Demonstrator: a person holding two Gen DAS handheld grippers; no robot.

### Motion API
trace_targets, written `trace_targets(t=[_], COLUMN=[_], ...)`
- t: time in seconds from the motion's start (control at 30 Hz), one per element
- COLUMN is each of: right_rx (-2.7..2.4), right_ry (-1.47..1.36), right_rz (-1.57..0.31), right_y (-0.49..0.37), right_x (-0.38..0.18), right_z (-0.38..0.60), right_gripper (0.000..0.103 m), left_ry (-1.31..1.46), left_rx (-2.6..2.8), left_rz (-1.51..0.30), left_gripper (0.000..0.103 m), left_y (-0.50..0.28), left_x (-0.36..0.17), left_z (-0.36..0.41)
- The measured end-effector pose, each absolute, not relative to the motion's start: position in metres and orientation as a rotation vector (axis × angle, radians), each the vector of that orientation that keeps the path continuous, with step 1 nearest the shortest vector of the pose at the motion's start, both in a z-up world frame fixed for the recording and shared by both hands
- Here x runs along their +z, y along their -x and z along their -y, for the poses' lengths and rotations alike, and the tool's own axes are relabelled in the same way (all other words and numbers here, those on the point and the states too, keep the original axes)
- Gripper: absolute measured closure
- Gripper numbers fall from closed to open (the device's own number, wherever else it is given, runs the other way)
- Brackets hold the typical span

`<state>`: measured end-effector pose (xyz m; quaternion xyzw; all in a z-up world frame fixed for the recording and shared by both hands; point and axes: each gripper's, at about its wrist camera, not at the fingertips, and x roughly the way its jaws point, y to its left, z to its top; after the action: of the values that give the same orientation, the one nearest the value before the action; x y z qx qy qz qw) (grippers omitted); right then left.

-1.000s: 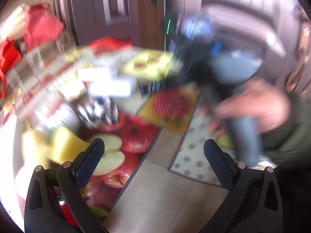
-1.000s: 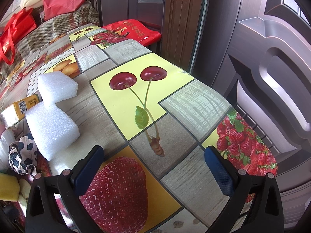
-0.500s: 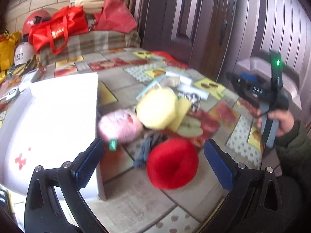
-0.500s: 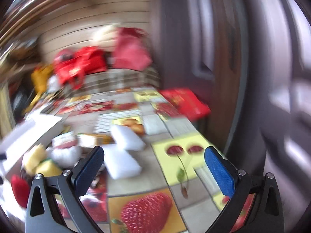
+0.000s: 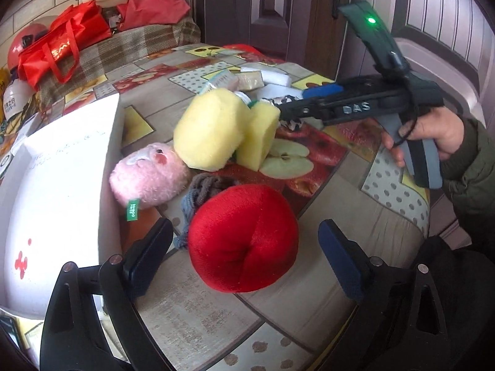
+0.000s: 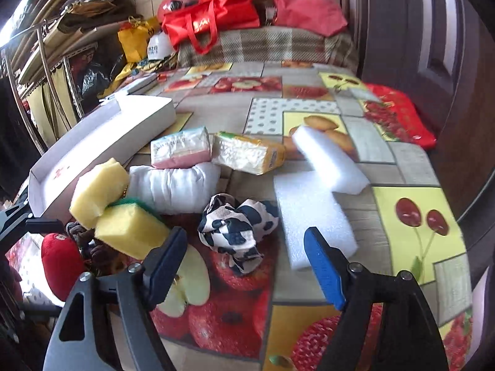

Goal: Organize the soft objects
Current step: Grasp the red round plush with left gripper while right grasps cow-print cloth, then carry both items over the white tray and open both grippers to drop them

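A red plush apple lies on the fruit-print table, between the fingertips of my left gripper. Its jaws are closing and the pads stand clear of the plush. Behind it are a pink plush, a grey knitted piece and two yellow sponges. My right gripper hovers over a black-and-white cow-print cloth. Its jaws are closing too, with the cloth just ahead of the tips and untouched. White foam blocks lie to the right of the cloth.
An open white box stands left of the pile. Two tissue packs and a rolled white cloth lie further back. Red bags and a helmet sit on a checked cover at the far end. A dark door flanks the table's right edge.
Both views have swung onto the pile. The red plush now sits between my left fingers. My right gripper turned from the cherry patch to the cow-print cloth, and its jaws have narrowed.
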<state>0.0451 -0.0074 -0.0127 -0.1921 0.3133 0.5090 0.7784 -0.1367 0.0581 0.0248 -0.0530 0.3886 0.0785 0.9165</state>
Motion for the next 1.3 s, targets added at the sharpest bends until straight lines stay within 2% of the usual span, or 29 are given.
trace_targets(t=[0.1, 0.13, 0.17, 0.23, 0.33, 0.4, 0.5, 0.7, 0.87, 1.3], right_rx=[1.095, 1.096, 1.098, 1.094, 1.121, 1.121, 1.122, 1.144, 1.162, 1.274], right_ry=[0.461, 0.468, 0.478, 0.497, 0.455, 0.411, 0.313, 0.05, 0.038, 0.113], right_rz=[-0.66, -0.657, -0.656, -0.654, -0.673, -0.664, -0.627, -0.374, -0.259, -0.213], right_y=[-0.04, -0.039, -0.038, -0.038, -0.041, -0.042, -0.041, -0.011, 0.014, 0.059], right_x=[-0.016, -0.014, -0.015, -0.015, -0.016, -0.014, -0.005, 0.021, 0.025, 0.022], right_z=[-0.006, -0.007, -0.011, -0.015, -0.01, 0.001, 0.023, 0.074, 0.07, 0.029], right_gripper=[0.025, 0.025, 0.027, 0.051, 0.061, 0.064, 0.064, 0.063, 0.063, 0.063], left_ry=[0.104, 0.107, 0.114, 0.14, 0.145, 0.139, 0.118, 0.051, 0.059, 0.141], left_rx=[0.163, 0.166, 0.166, 0.157, 0.156, 0.168, 0.205, 0.358, 0.452, 0.631], left_rz=[-0.814, -0.823, -0.834, -0.852, -0.795, -0.749, -0.661, -0.363, -0.337, -0.308], left_gripper=[0.007, 0.011, 0.024, 0.04, 0.043, 0.043, 0.043, 0.043, 0.043, 0.043], left_y=[0.134, 0.133, 0.132, 0.13, 0.138, 0.145, 0.158, 0.19, 0.201, 0.228], left_x=[0.022, 0.021, 0.019, 0.015, 0.022, 0.029, 0.041, 0.068, 0.065, 0.058], left_z=[-0.058, -0.059, -0.06, -0.065, -0.067, -0.067, -0.065, -0.075, -0.091, -0.124])
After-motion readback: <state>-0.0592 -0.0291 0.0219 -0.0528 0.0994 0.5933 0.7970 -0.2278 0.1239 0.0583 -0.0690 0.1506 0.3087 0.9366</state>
